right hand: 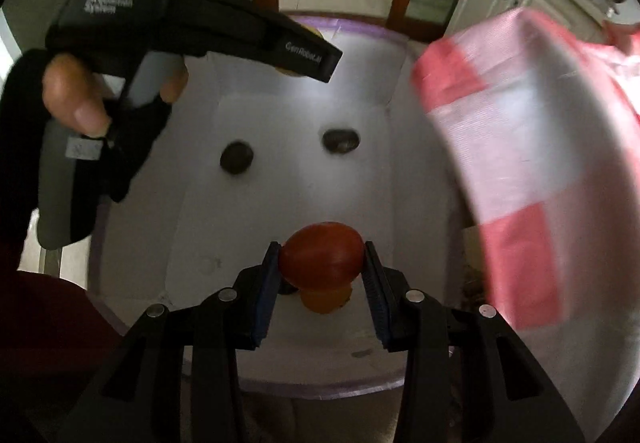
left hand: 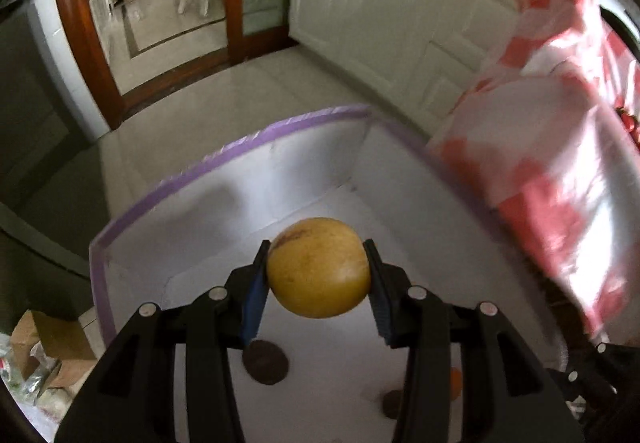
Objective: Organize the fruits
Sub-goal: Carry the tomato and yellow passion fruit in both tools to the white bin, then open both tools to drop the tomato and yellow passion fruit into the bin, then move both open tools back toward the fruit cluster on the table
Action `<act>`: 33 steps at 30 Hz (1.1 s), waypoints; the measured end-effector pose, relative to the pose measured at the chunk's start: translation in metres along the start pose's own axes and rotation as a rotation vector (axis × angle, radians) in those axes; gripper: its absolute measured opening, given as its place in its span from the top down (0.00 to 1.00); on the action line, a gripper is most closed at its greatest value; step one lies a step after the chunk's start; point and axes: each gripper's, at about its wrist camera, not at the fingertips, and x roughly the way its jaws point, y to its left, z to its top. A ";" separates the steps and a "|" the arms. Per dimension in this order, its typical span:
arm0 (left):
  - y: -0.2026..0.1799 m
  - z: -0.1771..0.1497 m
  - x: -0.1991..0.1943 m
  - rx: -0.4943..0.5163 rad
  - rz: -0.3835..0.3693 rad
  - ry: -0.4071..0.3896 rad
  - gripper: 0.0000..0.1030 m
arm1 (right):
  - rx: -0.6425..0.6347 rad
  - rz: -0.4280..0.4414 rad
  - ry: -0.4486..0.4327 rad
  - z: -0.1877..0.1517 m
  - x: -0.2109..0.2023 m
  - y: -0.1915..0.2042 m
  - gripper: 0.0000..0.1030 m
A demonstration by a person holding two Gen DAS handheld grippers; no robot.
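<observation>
My left gripper (left hand: 318,267) is shut on a round yellow fruit (left hand: 319,267) and hangs over a white box with a purple rim (left hand: 224,155). On the box floor lie two dark round fruits (left hand: 265,362) (left hand: 394,404) and a small orange one (left hand: 455,383). In the right wrist view my right gripper (right hand: 321,261) is shut on a red fruit (right hand: 321,258) above the same white box (right hand: 360,29). Under it sits an orange fruit (right hand: 325,299); farther in lie two dark fruits (right hand: 237,158) (right hand: 341,141). The left gripper's body (right hand: 256,39) and the hand holding it (right hand: 76,95) show at the upper left.
A red-and-white checked plastic bag (left hand: 560,147) (right hand: 532,147) hangs right of the box. White kitchen cabinets (left hand: 384,3) stand behind, with a wood-framed glass door (left hand: 160,15) at the left. A cardboard carton (left hand: 44,347) lies on the tiled floor at the lower left.
</observation>
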 end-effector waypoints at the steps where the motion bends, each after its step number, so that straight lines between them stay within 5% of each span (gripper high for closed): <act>1: 0.002 -0.002 0.005 0.001 0.017 0.014 0.56 | -0.004 0.003 0.014 0.001 0.005 0.001 0.61; 12: 0.014 -0.012 0.039 -0.046 0.115 0.133 0.56 | -0.021 0.015 0.211 -0.001 0.056 0.009 0.61; 17: 0.014 -0.012 0.048 -0.042 0.131 0.164 0.53 | -0.014 0.016 0.213 -0.002 0.055 0.008 0.58; 20: 0.018 -0.010 0.043 -0.066 0.131 0.137 0.31 | -0.014 0.015 0.202 -0.001 0.054 0.009 0.46; 28: 0.019 -0.009 0.050 -0.079 0.153 0.170 0.18 | -0.035 0.015 0.112 0.000 0.031 0.013 0.21; 33: 0.006 -0.007 0.051 -0.005 0.219 0.171 0.14 | -0.046 0.024 0.056 0.000 0.015 0.015 0.16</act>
